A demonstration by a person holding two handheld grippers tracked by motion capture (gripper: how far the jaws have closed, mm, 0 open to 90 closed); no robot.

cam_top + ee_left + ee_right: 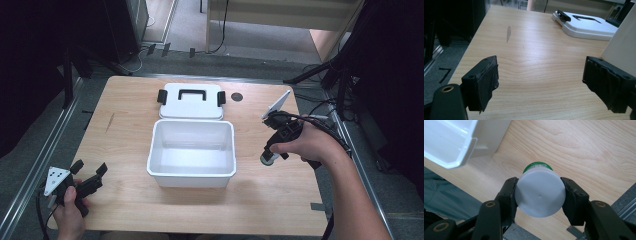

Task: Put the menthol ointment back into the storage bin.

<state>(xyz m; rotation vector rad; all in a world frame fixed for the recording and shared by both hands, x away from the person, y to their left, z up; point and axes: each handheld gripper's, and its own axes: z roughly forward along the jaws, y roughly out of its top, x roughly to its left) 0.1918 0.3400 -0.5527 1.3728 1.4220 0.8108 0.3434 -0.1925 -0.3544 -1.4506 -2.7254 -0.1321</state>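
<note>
While clamped by its white cap in the right gripper (539, 195), jar (539, 192) held above table (125, 135) beside open box (191, 172) (probably its destination); left gripper (540, 82) gaping, resting empty.

The white cap of the bottle (540, 195) is facing the right gripper view's camera and hiding nearly all of the body behind it, so only a sliver of green is peeking out, and any label is staying unreadable. In the high view the person's right hand (305, 145) is covering most of that bottle. The white box (454, 140) is being cut off by the top-left corner of the right gripper view, and in the left gripper view its wall (621, 47) is running off the right edge.
</note>
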